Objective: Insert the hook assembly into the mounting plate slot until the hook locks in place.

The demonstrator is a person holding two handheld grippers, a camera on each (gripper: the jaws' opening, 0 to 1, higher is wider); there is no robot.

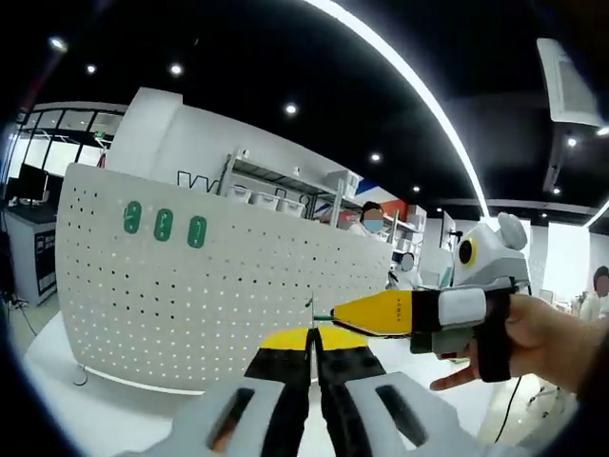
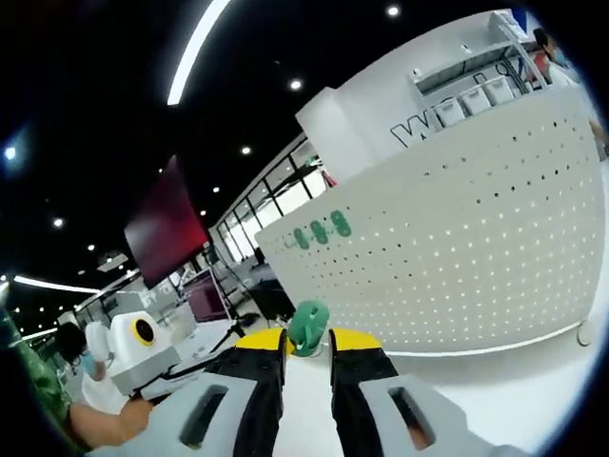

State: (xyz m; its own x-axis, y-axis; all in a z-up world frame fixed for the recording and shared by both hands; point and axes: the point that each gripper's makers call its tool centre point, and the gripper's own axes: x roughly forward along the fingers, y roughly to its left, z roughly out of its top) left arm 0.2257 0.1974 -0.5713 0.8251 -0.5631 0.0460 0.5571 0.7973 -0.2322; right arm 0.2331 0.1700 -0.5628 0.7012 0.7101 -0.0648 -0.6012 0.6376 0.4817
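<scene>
In my left gripper view, my left gripper (image 1: 312, 345) has its jaws pressed together, pinching a thin metal hook stem (image 1: 311, 314). The right gripper (image 1: 381, 312) comes in from three o'clock. In my right gripper view, it (image 2: 308, 354) clamps the green hook (image 2: 308, 327). The white pegboard (image 1: 219, 295) stands ahead, three green hooks (image 1: 164, 225) at its ten o'clock.

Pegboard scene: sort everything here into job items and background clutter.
Job:
- white pegboard mounting plate
- three green hooks already on it
- green hook in the right hand-held gripper
- thin pin at the left hand-held gripper

Background:
- shelving with bins
- dark red screen
</scene>
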